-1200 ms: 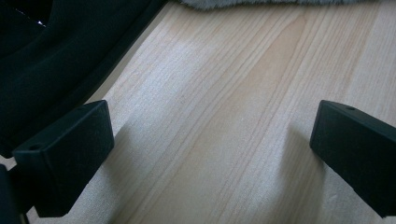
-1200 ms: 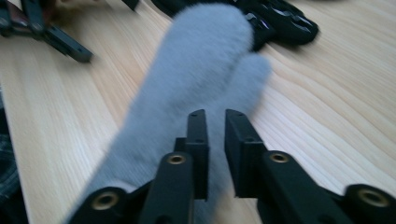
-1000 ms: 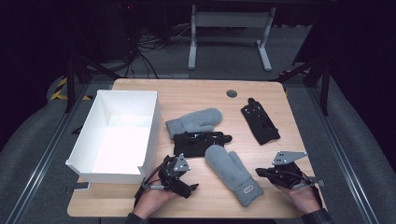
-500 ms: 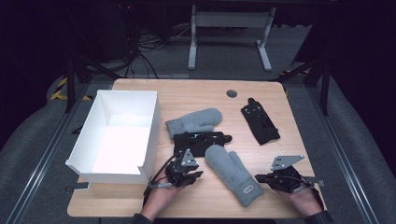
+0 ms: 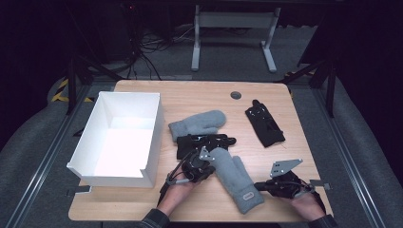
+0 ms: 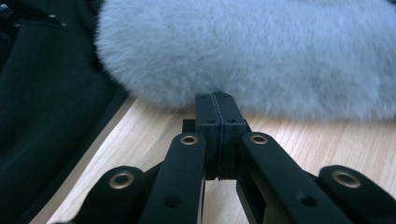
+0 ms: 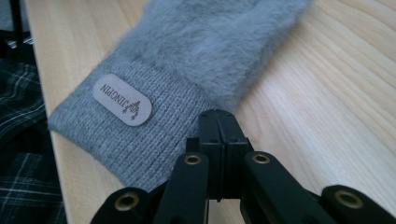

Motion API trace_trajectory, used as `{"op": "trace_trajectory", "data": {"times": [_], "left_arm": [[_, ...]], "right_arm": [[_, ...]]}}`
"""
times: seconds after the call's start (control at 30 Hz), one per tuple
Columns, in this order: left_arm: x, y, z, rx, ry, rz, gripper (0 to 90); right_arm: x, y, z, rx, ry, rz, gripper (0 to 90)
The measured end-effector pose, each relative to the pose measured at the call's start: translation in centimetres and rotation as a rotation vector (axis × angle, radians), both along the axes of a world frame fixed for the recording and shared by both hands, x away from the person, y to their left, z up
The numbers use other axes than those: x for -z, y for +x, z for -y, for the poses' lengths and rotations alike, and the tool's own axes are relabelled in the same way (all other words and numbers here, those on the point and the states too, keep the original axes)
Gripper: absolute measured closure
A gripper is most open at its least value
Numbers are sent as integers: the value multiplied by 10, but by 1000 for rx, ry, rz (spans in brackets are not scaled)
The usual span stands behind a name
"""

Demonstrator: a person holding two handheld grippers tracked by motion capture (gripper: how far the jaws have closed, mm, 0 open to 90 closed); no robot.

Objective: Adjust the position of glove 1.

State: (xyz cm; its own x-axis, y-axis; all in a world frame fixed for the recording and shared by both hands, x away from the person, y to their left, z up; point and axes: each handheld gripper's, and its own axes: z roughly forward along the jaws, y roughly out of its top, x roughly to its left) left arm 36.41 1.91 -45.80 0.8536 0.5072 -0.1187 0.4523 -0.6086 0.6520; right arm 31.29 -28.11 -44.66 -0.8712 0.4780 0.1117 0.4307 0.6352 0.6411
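On the light wooden table (image 5: pixel 199 97), a fluffy grey knitted mitten (image 5: pixel 235 178) lies slantwise near the front edge, its ribbed cuff toward the person and its rounded tip up by a black glove (image 5: pixel 202 142) at mid-table. The left gripper (image 5: pixel 202 166) sits just beside the left edge of this mitten, and its jaws have just been closing; in the left gripper view they stand pressed flat together with nothing between them, their tips right at the furry edge of the mitten (image 6: pixel 261 51), while the black glove (image 6: pixel 42 107) fills the left side of that view. Whether the tips actually touch the fur cannot be told. The right gripper (image 5: pixel 263 186) rests near the table's front right, pointing toward the mitten's cuff; in the right gripper view its jaws are likewise clenched on nothing, with their tips at the edge of the ribbed cuff (image 7: pixel 140 140), which bears an oval grey label printed with the word JINGPIN (image 7: pixel 122 99). A second fluffy grey mitten (image 5: pixel 197 123) lies farther back, touching the black glove's far side, and another black glove (image 5: pixel 264 123) lies well apart toward the right. An open white rectangular box (image 5: pixel 154 130) stands on the left part of the table, just beside the left gripper's hand (image 5: pixel 176 197).
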Motion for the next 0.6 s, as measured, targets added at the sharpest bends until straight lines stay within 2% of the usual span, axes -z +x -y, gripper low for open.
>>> {"op": "trace_trajectory", "data": {"times": [0.27, 0.4, 0.43, 0.6], "left_arm": [[-2, 2, 5, 9, -17, -15, 900], [-2, 2, 8, 19, -31, -26, 900], [-2, 2, 10, 22, -32, -31, 900], [-3, 1, 12, 33, -39, -34, 900]], "right_arm": [[3, -3, -19, -104, 31, -19, 900], [4, -3, -26, -133, 35, -24, 900], [4, -4, -33, -157, 42, -28, 900], [5, -7, -51, -205, 52, -28, 900]]}}
